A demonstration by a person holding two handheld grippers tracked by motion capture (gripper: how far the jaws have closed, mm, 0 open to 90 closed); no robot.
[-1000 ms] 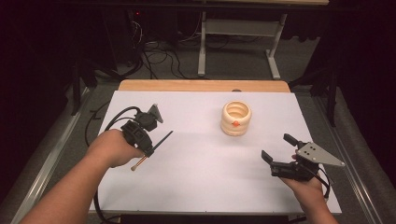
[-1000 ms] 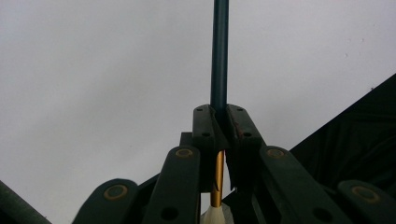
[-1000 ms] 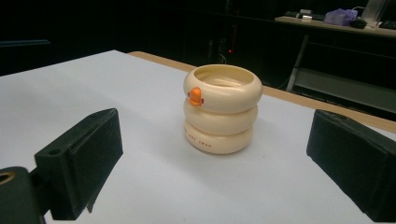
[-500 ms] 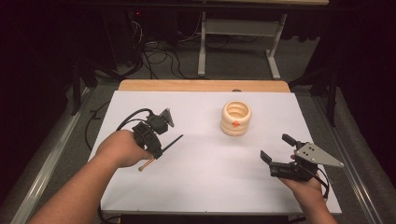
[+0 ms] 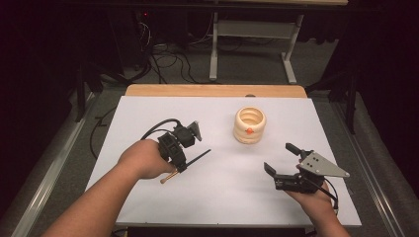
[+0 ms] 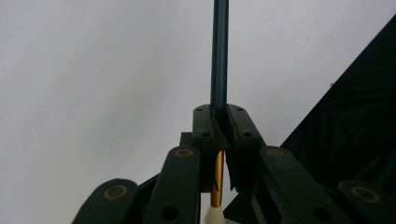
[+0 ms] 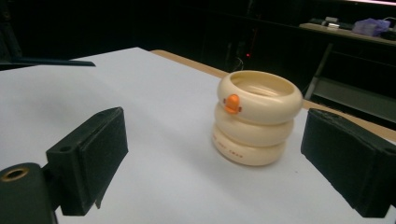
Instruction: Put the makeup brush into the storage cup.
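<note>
A slim brush [image 5: 195, 158] with a dark handle, a gold ferrule and pale bristles is clamped in my left gripper [image 5: 183, 165] over the left half of the white table [image 5: 148, 113]. In the left gripper view the jaws [image 6: 219, 116] are shut on the brush handle [image 6: 220, 51], which points away, with the bristles toward the camera. A cream holder [image 5: 250, 124] of stacked rings with an orange beak stands upright at the middle right. My right gripper [image 5: 280, 158] hovers near the front right, open and with nothing in it. The holder [image 7: 254, 116] stands ahead of its jaws [image 7: 215, 163].
A wooden strip [image 5: 212, 90] borders the far edge of the table. Beyond it are a metal stand [image 5: 252, 29] and cables [image 5: 163, 54] on the dark floor. A rail [image 5: 44, 177] runs along the left side.
My left gripper has carried the brush to the right, closer to the table's centre and the holder. The right gripper has stayed where it was.
</note>
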